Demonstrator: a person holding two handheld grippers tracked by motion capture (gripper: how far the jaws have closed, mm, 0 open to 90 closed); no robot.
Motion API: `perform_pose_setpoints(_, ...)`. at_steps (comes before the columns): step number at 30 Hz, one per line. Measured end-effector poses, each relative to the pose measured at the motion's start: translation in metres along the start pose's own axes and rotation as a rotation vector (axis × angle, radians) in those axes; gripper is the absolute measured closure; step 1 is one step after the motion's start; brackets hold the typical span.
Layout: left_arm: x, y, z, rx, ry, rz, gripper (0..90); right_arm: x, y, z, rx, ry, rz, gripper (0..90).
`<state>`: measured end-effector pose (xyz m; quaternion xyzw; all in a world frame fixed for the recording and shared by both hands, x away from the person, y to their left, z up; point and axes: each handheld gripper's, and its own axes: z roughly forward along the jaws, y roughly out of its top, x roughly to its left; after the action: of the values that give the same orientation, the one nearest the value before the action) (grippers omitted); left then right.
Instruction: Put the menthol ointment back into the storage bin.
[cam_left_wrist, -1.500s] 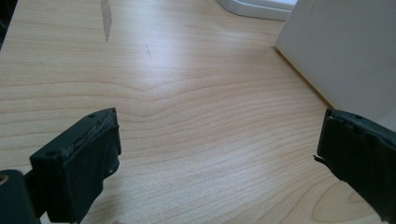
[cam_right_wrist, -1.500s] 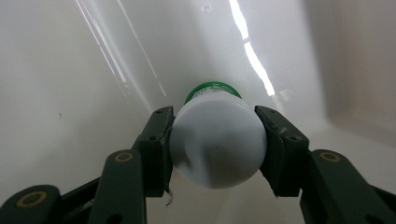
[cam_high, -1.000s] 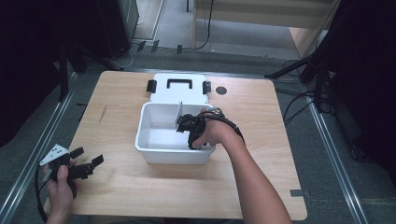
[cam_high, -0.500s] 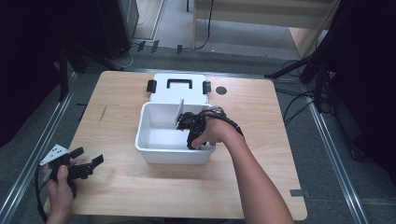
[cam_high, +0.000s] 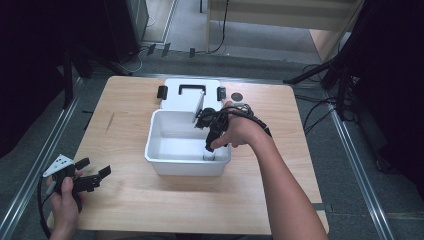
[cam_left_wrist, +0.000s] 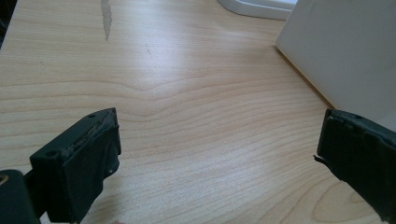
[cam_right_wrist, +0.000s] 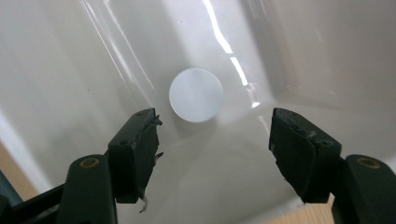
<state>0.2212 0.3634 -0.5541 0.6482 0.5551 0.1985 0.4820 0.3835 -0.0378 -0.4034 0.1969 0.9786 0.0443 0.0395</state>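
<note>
Right gripper (cam_right_wrist: 212, 128) hung wide open, empty, over the white disc (cam_right_wrist: 195, 94) in the bin (cam_high: 165, 165), likely lining up a grab; left gripper (cam_high: 92, 176) idled open, empty.

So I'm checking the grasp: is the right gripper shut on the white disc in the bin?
No, the right gripper is open above the white disc, with both jaws apart from it.

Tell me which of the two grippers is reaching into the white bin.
The right gripper: it dips inside the white bin, fingers open above a small white disc on the bin floor. The left gripper sits open over bare table, outside the bin.
</note>
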Motion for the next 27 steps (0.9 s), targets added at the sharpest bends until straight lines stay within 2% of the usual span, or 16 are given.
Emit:
perform_pose_setpoints(11,0.000,0.000,0.000,0.000,0.001,0.000,0.3,-0.006,-0.024,-0.041,-0.062,-0.027,0.043,31.5)
perform_pose_setpoints(20,-0.001,0.000,0.000,0.005,0.004,0.006,0.3,-0.016,-0.054,-0.052,-0.058,-0.048,0.083,29.4)
perform_pose_setpoints(27,-0.001,0.000,0.000,0.006,0.001,0.005,0.3,-0.021,-0.076,-0.048,-0.054,-0.043,0.112,29.1)
